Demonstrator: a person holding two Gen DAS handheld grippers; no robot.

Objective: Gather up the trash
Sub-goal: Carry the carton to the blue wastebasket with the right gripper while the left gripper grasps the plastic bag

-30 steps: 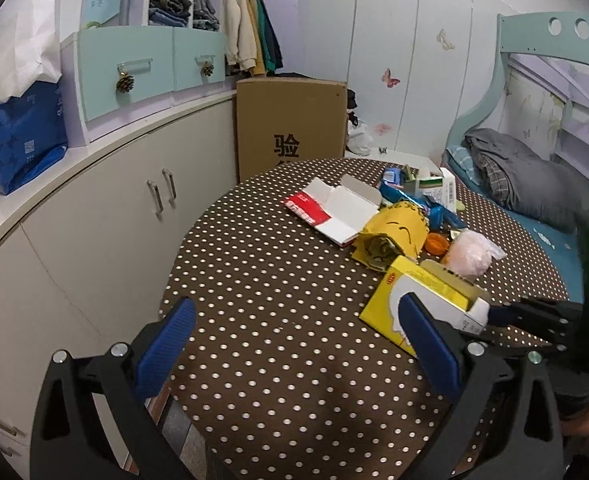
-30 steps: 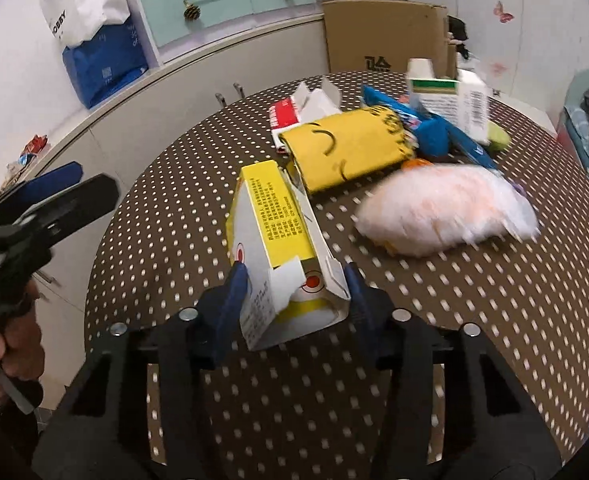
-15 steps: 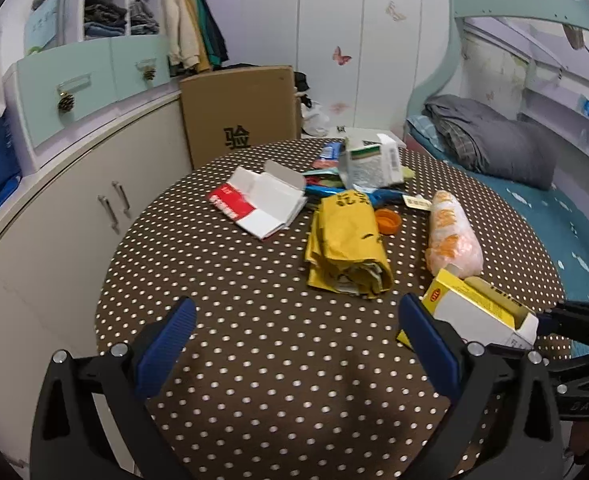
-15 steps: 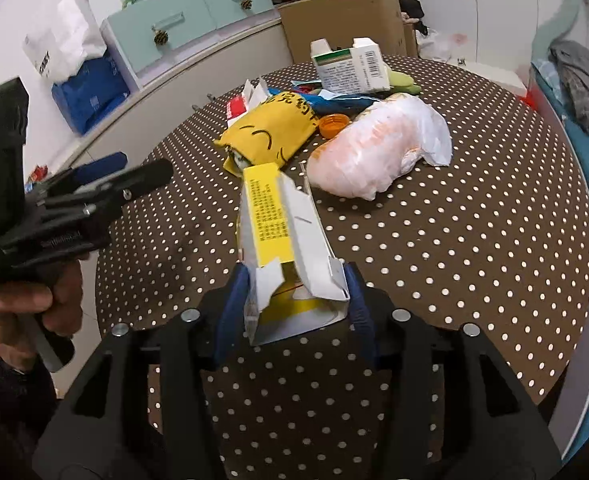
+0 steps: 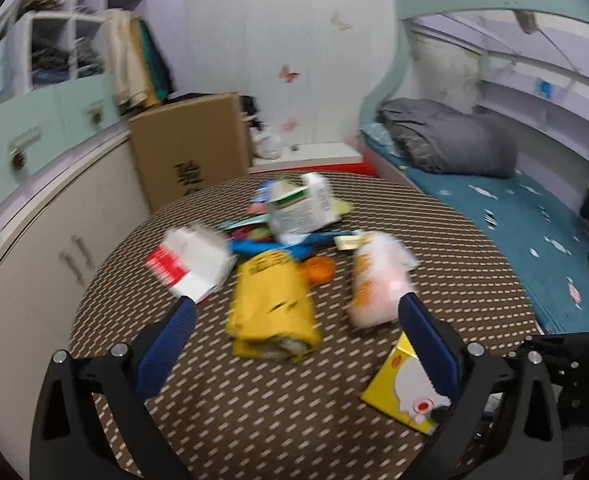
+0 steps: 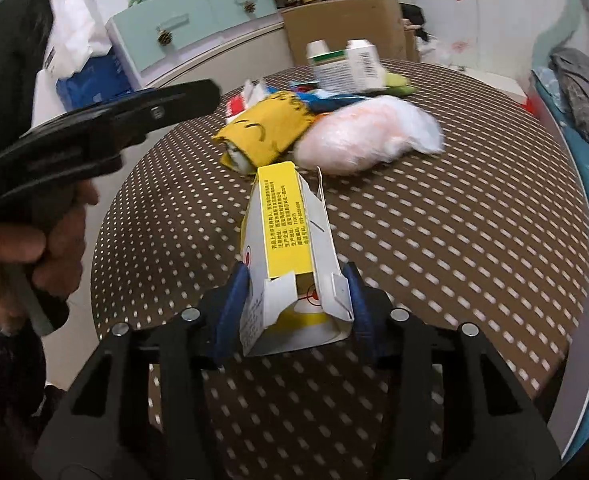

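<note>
We have the yellow-and-white carton (image 6: 290, 264) clamped between the blue pads of our right gripper (image 6: 294, 312); the jaws have just been closing, and the pads press on both its side walls, with its torn-open end toward the camera. The carton sits low over the near part of the dotted round table (image 6: 474, 240); we cannot tell whether it rests on the cloth or hangs just clear. That is the only piece in hand so far, by our reading.

Our left gripper (image 5: 294, 320) is spread wide with nothing between its pads, aimed at the pile ahead. Nearest it lies the crumpled yellow bag (image 5: 270, 300), and just beside that on the right the white-and-orange plastic wrapper (image 5: 378, 280). Left of the bag is the red-and-white box (image 5: 190, 264); behind them are an orange cap (image 5: 320, 270), blue packaging (image 5: 254, 245) and a green-and-white carton (image 5: 300, 210) standing among smaller scraps.

No bin or bag for the rubbish shows in either view, so we judge the job barely begun: one item gripped, none deposited, most of the pile untouched.
</note>
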